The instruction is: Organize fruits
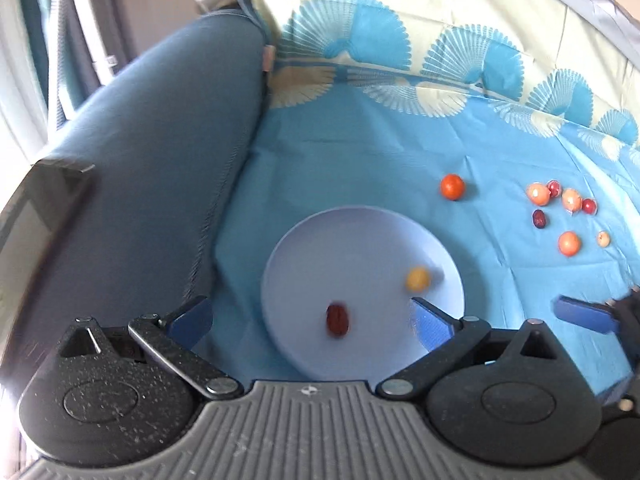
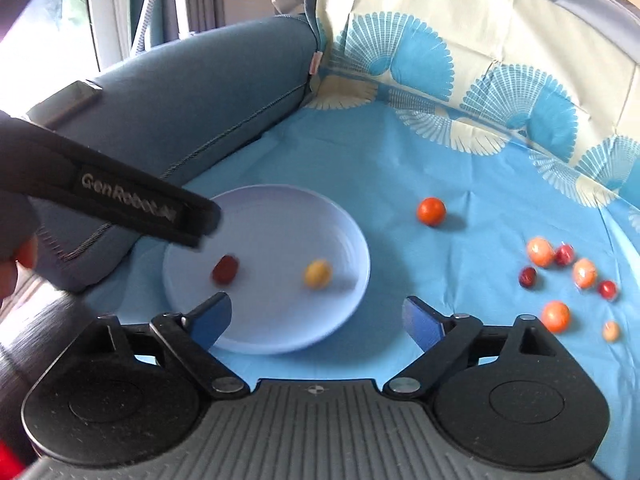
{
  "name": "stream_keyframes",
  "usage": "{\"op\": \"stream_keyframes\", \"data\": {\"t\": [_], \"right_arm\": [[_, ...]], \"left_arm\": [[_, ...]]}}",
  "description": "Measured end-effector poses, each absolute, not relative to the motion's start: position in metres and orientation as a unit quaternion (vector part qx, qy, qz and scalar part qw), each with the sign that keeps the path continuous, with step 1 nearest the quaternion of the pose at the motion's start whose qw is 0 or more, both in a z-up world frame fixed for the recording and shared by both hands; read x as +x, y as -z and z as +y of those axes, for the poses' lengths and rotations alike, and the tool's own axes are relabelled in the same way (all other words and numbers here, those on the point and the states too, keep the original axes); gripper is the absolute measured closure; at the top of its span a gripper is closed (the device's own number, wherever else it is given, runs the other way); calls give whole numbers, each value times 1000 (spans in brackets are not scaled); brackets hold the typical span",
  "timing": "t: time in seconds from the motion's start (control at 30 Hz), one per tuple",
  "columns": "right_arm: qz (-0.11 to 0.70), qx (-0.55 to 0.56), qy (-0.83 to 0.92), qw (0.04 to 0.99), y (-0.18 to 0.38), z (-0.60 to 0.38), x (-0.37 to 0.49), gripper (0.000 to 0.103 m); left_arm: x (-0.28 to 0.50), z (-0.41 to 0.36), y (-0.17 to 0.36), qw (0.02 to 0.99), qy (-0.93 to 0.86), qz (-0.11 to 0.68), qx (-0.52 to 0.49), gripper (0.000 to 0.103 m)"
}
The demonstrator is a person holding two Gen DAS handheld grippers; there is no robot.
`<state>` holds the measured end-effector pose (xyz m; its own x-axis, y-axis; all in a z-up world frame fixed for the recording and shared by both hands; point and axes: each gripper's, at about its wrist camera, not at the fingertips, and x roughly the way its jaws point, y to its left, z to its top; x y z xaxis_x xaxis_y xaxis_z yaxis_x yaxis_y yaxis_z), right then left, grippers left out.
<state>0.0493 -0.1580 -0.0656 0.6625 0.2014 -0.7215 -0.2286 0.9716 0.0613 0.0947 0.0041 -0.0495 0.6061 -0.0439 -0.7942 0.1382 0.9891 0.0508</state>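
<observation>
A pale lilac plate point(image 1: 340, 240) point(image 2: 280, 216) lies on the blue cloth. On it are a dark red date point(image 1: 338, 319) point(image 2: 225, 269) and a small yellow fruit point(image 1: 418, 279) point(image 2: 317, 274), both blurred. An orange fruit point(image 1: 453, 187) point(image 2: 431, 211) lies alone beyond the plate. A cluster of several small orange and red fruits point(image 1: 568, 212) point(image 2: 568, 280) lies to the right. My left gripper point(image 1: 310, 320) is open and empty above the plate's near side. My right gripper point(image 2: 318, 320) is open and empty over the plate's near right edge.
A grey-blue sofa armrest point(image 1: 152, 168) point(image 2: 200, 92) borders the cloth on the left. The patterned blue and cream cloth point(image 1: 400, 80) point(image 2: 460, 80) rises up the backrest behind. The left gripper's body point(image 2: 108, 196) crosses the right wrist view at left; a right gripper finger point(image 1: 584, 314) shows in the left wrist view.
</observation>
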Motion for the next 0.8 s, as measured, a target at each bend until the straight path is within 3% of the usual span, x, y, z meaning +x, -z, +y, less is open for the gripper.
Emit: {"op": "stream_keyframes", "data": {"t": [0.17,0.8], "right_arm": [[394,-1,-114,912,41,-161,-9,7],[292,-28,-97,951,-20,-170,-109,3]], "left_arm": [[36,16,38,885,-5,464,31,0],[-69,1,-24,933,17,355,54,0]]}}
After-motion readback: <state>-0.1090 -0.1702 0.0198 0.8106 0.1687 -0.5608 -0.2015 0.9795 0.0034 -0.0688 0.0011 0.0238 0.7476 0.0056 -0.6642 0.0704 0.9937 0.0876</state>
